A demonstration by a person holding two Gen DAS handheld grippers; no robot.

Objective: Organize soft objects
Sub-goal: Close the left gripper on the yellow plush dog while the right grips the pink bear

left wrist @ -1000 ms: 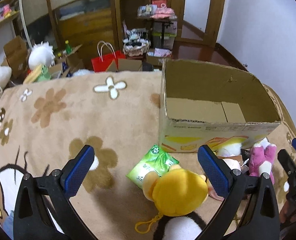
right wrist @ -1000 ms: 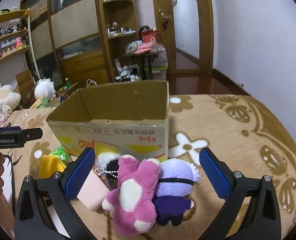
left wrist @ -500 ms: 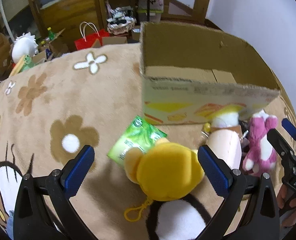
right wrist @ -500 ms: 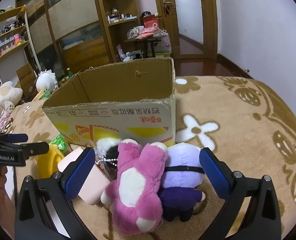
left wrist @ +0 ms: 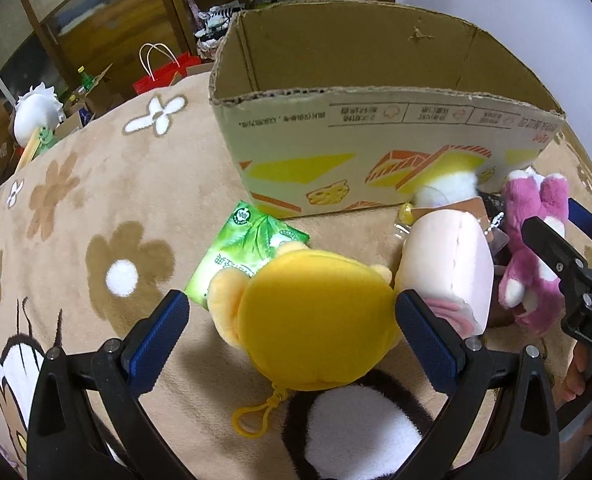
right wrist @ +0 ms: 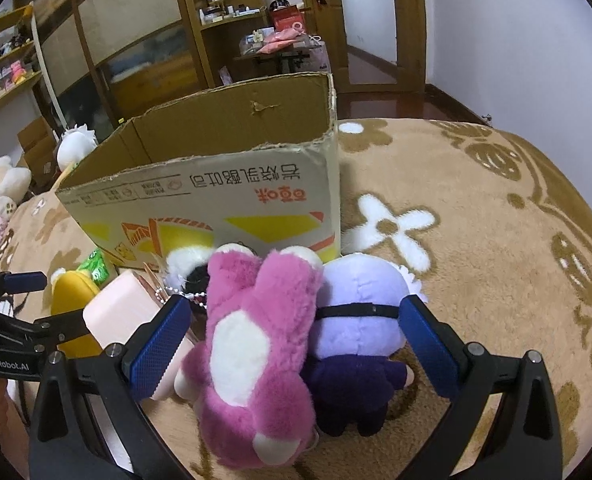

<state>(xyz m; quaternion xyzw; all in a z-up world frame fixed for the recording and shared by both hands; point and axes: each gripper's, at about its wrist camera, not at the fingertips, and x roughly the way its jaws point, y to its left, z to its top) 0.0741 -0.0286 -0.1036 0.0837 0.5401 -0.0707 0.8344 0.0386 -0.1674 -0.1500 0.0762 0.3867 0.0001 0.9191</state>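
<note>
An open cardboard box (left wrist: 375,128) (right wrist: 216,184) stands on the flowered blanket. In front of it lie a yellow plush (left wrist: 315,320) (right wrist: 70,296), a pink block plush (left wrist: 445,272) (right wrist: 120,312), a magenta bear (left wrist: 535,240) (right wrist: 252,344), a lilac plush (right wrist: 359,320) and a green tissue pack (left wrist: 244,248). My left gripper (left wrist: 294,338) is open, its jaws on either side of the yellow plush. My right gripper (right wrist: 296,344) is open, its jaws astride the magenta bear and lilac plush.
A black and white plush (left wrist: 355,432) lies just below the yellow one. A red bag (left wrist: 164,72), boxes and a white plush (left wrist: 36,112) sit beyond the blanket's far edge. Shelves and a doorway (right wrist: 375,20) stand behind.
Both grippers have moved forward and lower toward the toys. The left now brackets the yellow plush, the right brackets the magenta and lilac plushes. Both stay open.
</note>
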